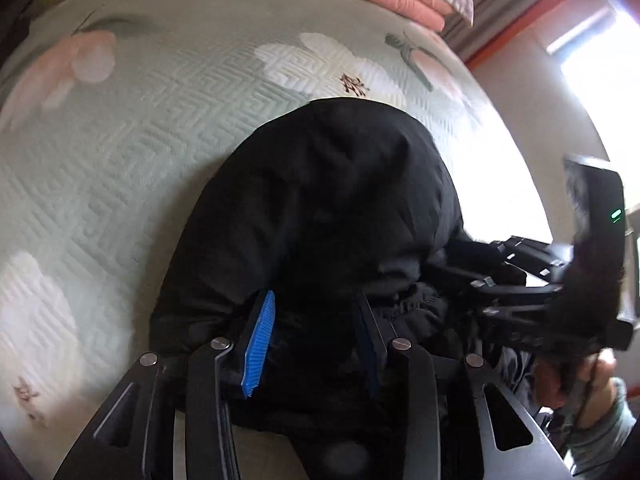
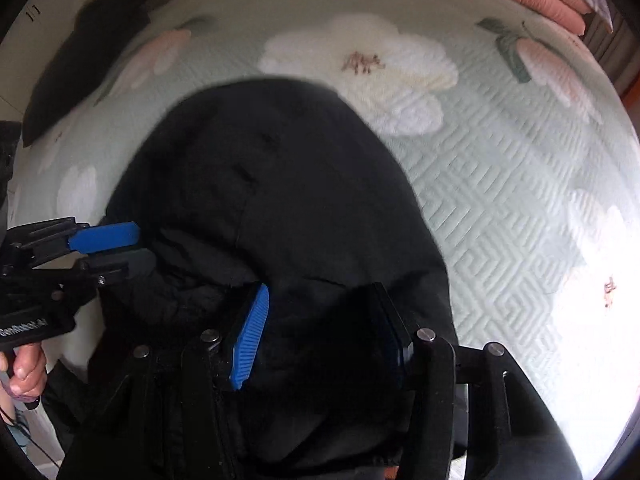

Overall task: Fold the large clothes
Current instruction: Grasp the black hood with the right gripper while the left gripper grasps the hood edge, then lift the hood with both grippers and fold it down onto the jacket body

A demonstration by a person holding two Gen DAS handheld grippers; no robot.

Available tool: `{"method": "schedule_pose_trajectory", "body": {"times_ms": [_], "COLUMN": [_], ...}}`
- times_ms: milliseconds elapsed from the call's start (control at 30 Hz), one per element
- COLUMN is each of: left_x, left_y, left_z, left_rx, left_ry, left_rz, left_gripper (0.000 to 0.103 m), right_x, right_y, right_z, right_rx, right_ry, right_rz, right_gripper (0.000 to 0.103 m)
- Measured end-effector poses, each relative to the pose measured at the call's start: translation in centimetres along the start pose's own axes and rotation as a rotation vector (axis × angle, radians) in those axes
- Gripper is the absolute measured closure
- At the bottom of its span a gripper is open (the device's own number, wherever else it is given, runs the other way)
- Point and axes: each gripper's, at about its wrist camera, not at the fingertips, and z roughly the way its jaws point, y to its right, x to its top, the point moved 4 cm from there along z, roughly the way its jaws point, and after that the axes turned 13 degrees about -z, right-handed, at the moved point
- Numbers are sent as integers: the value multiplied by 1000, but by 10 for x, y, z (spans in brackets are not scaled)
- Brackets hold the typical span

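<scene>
Now press both grippers, left gripper (image 1: 312,336) and right gripper (image 2: 320,334), jaws apart, gripping nothing, onto bulky black padded garment (image 1: 328,200) near green quilted bedspread's (image 1: 140,128) near edge; smooth evenly.

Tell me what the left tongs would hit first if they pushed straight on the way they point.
Probably the black garment: it fills the gap between the left tongs, whose blue pads stand apart. The bedspread lies beneath it. Depth is unclear; they may already touch.
</scene>
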Motion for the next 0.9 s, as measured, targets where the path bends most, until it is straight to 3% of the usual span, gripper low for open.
{"method": "schedule_pose_trajectory", "body": {"times_ms": [167,200,333,433,500,567,633,800,900], "left_x": [2,2,-13,-31,-33,-31,-29,-24,-30], "left_y": [-14,-15,-3,2,2,-6,-23,-43,-35], "left_z": [-6,-12,-44,-70,-72,-53,-25,-25,-41], "left_rx": [-88,-87,-13,-37,-25,32,82,-19,1], "left_ry": [19,24,84,101,101,80,28,25,31], "left_rz": [-77,-83,-4,35,38,18,-36,-140,-56], "left_gripper": [70,74,74,71,66,64,65,67,68], "right_x": [4,3,-13,-33,-45,-56,-68,-71,-71], "right_y": [2,1,5,1,-3,-5,0,9,6], "right_z": [0,-4,-50,-78,-77,-55,-32,-22,-40], "right_rx": [7,10,29,16,-15,-29,8,35,29], "right_ry": [16,20,68,101,71,2,-53,-44,-55], "right_rz": [-3,-15,-2,-31,-64,-84,-65,-28,-91], "right_gripper": [48,48,48,48,48,48,49,45,46]}}
